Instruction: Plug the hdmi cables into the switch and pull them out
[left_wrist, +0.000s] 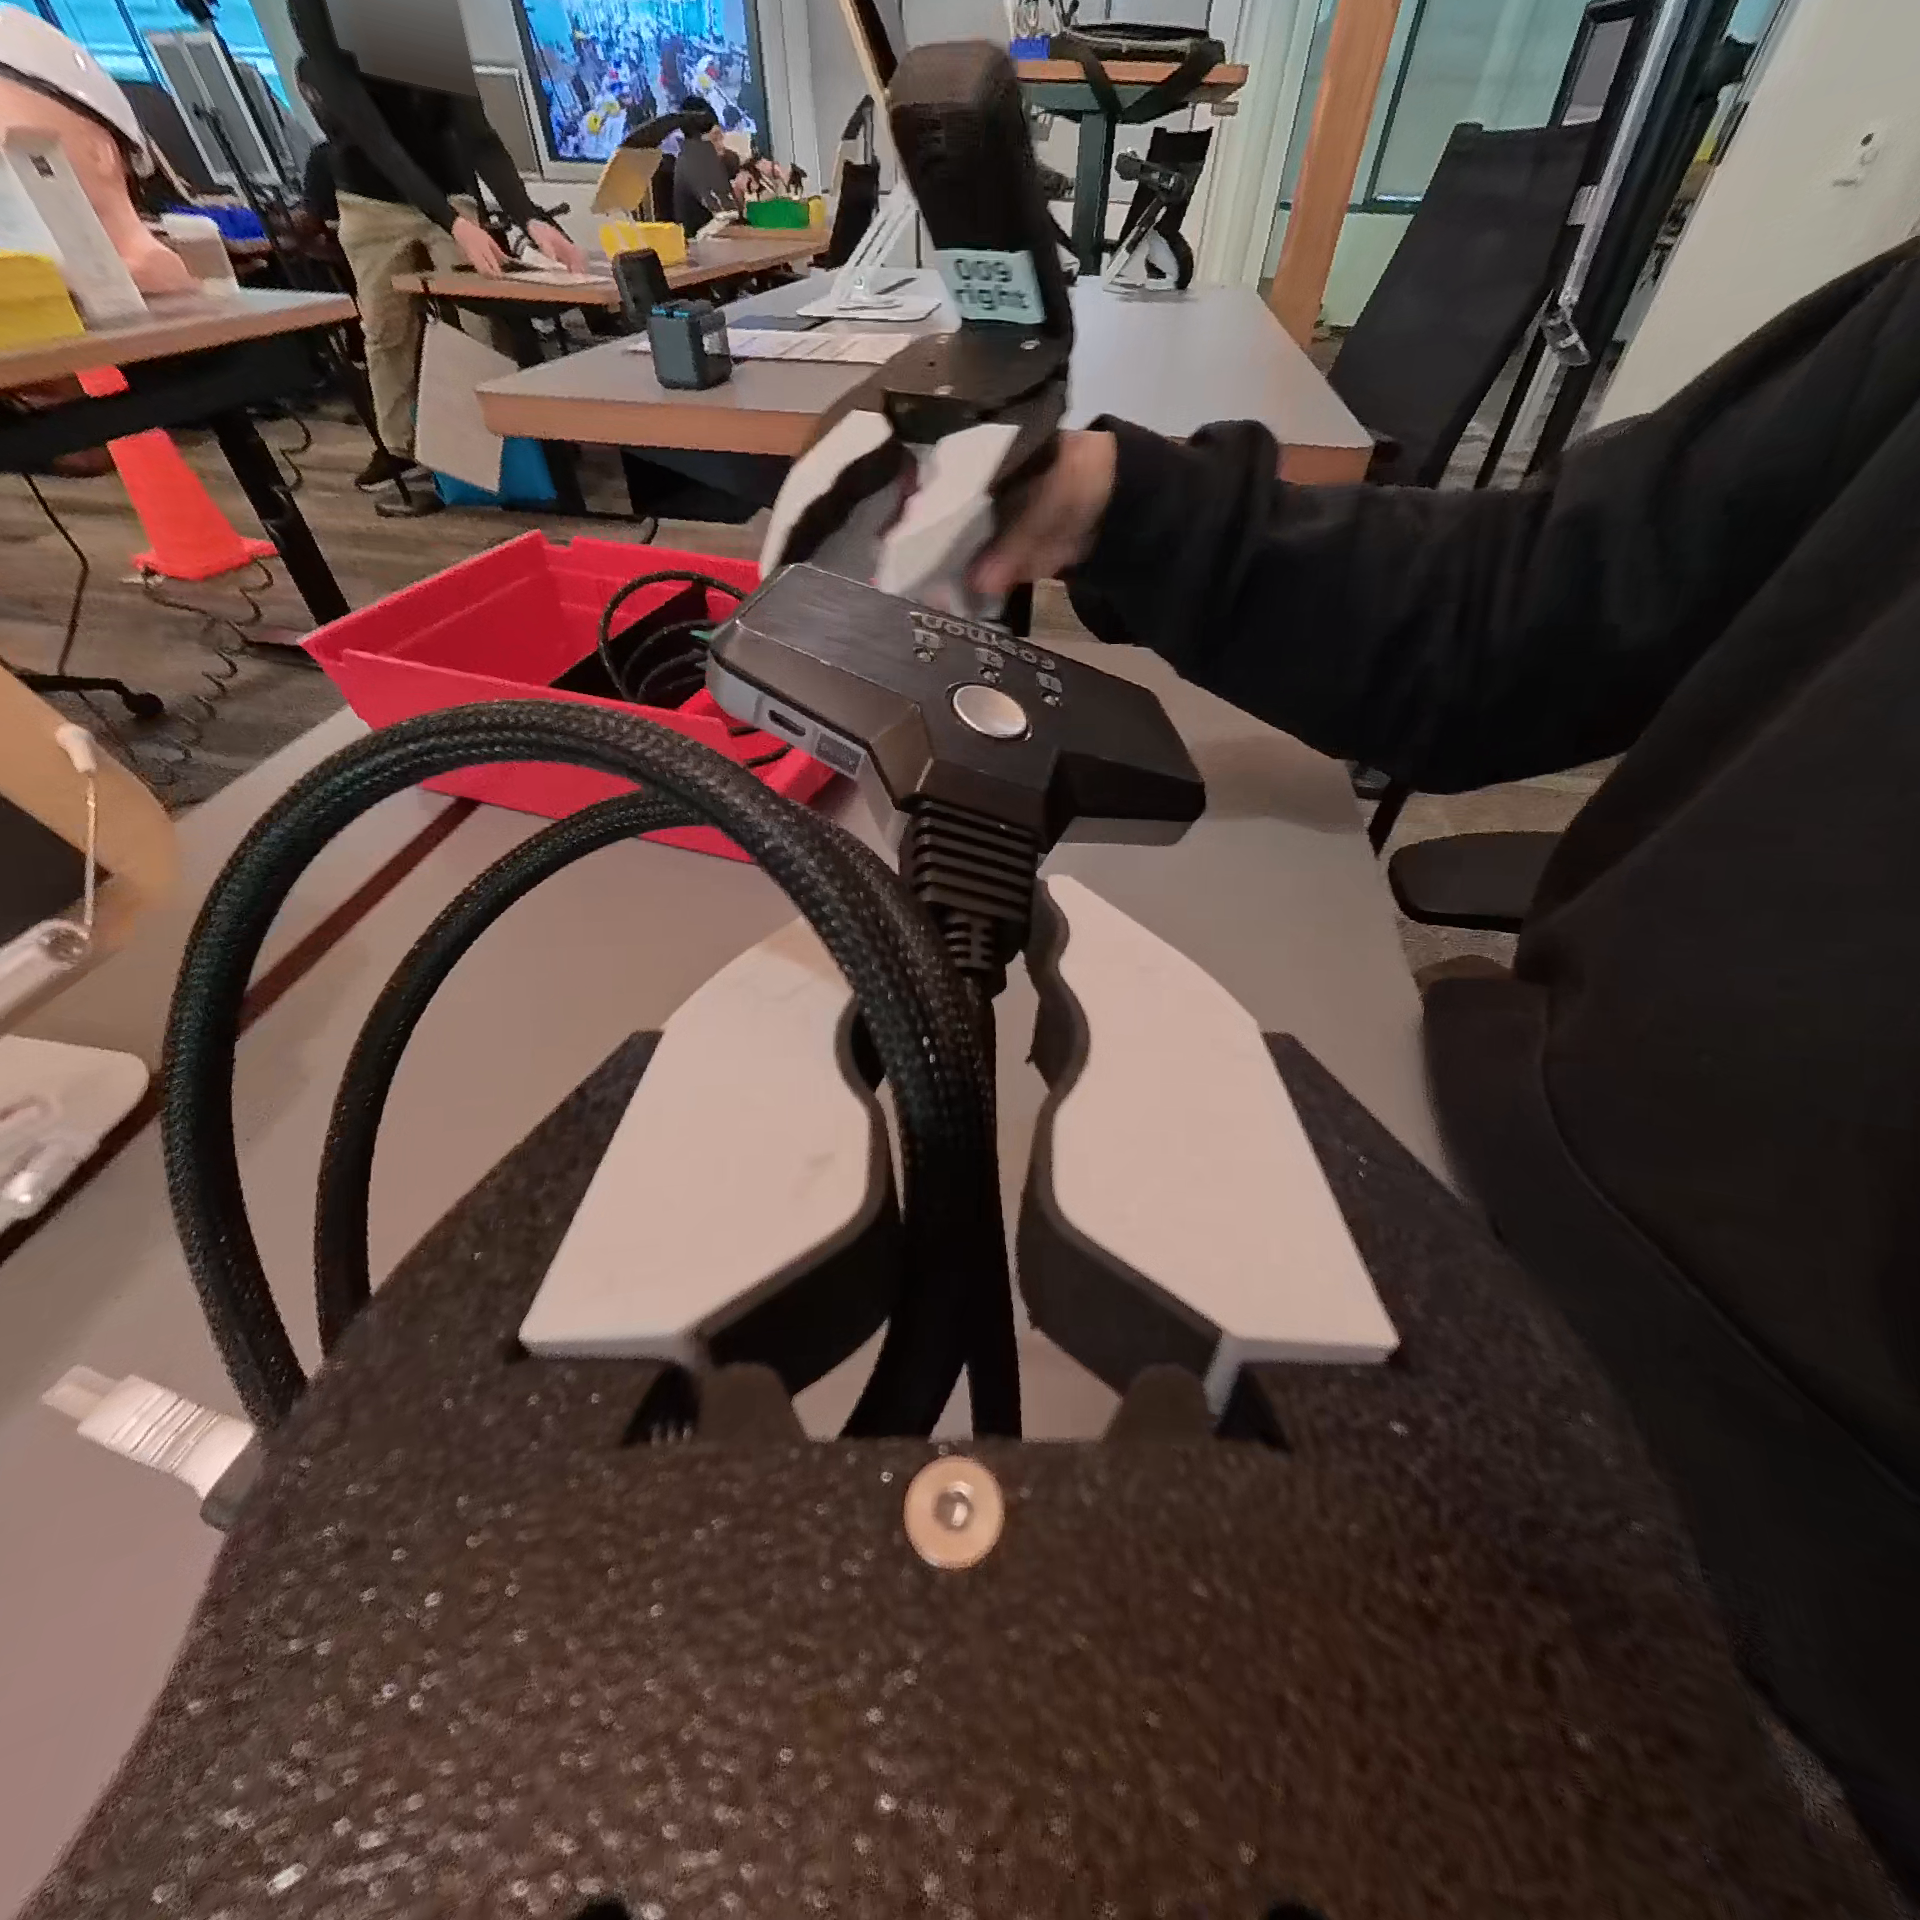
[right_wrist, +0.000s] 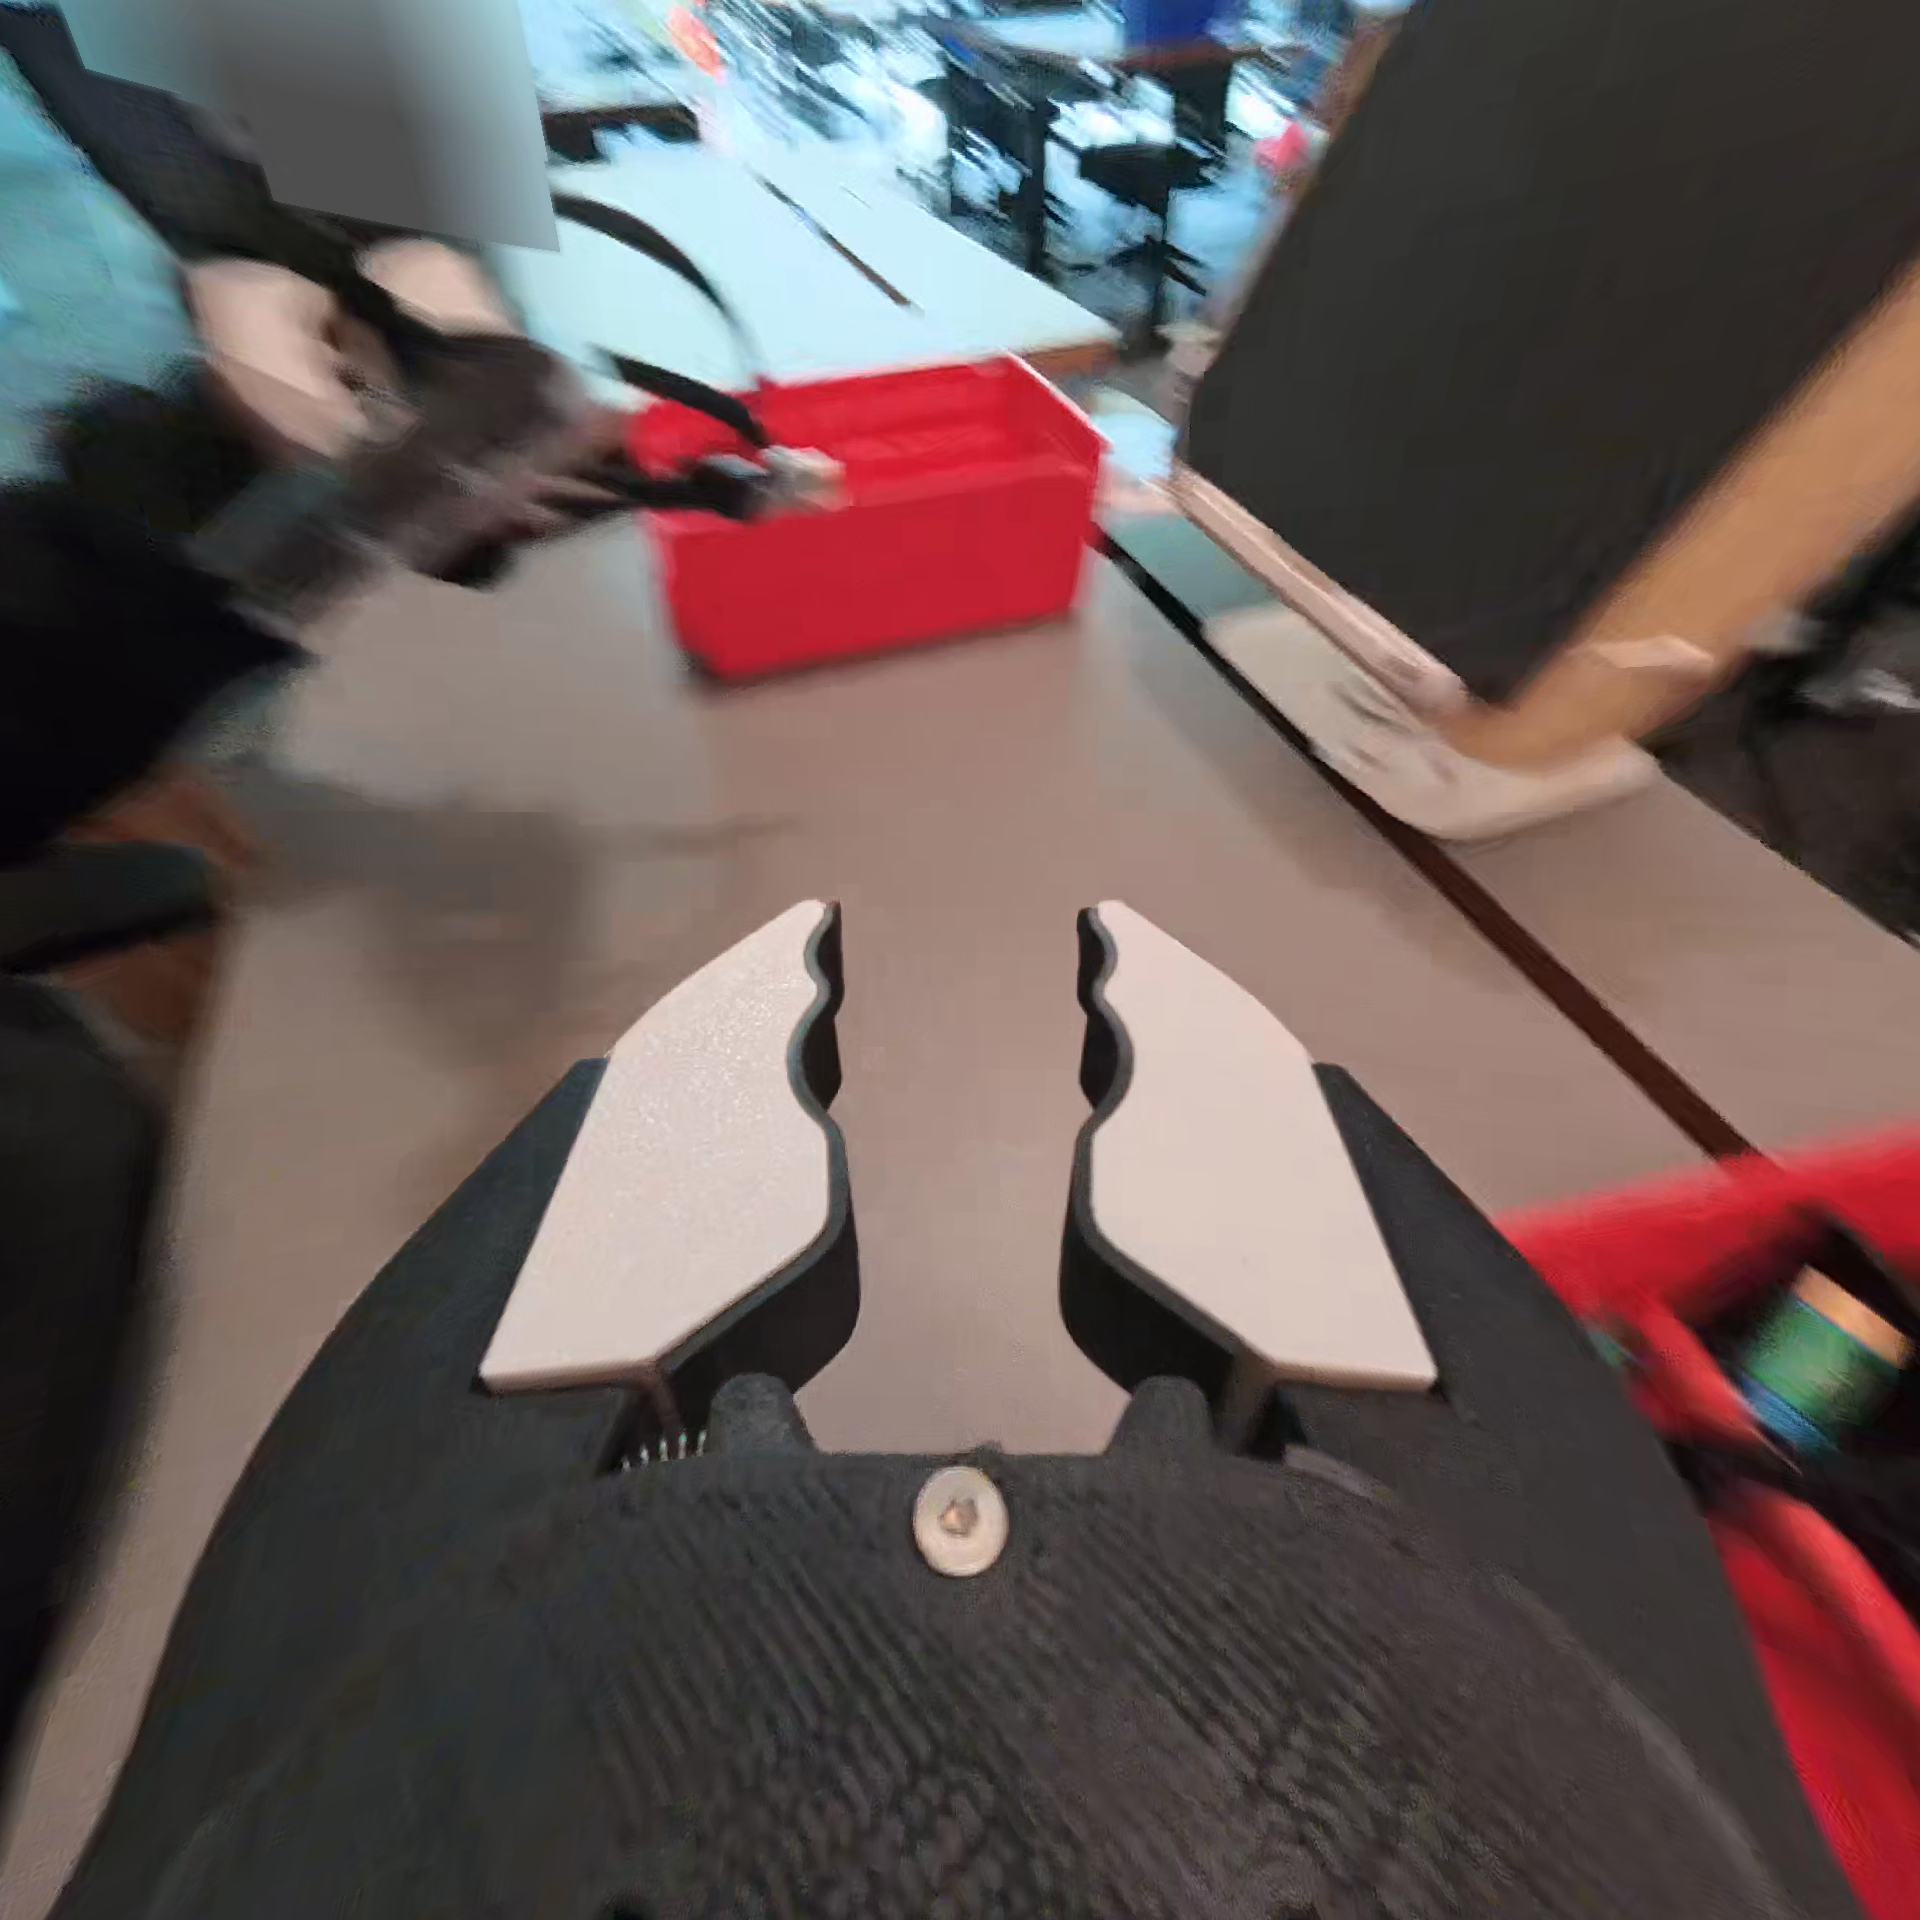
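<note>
In the left wrist view the black HDMI switch (left_wrist: 956, 707), T-shaped with a round silver button, is held up above the grey table (left_wrist: 1268, 935). My left gripper (left_wrist: 966, 956) is shut on the ribbed black cable stem at the switch's near end. A thick braided black cable (left_wrist: 260, 987) loops out to the left. My right gripper (left_wrist: 894, 509) hovers just beyond the switch's far end. In the blurred right wrist view my right gripper (right_wrist: 956, 925) is open and empty above the table (right_wrist: 935, 779), and the switch (right_wrist: 769, 478) shows far off at the upper left.
A red bin (left_wrist: 468, 644) with coiled black cables stands behind the switch; it also shows in the right wrist view (right_wrist: 873, 530). A second red bin (right_wrist: 1662, 1247) sits at the lower right. A tan board (right_wrist: 1714, 582) leans at the right. Other tables and a person stand farther back.
</note>
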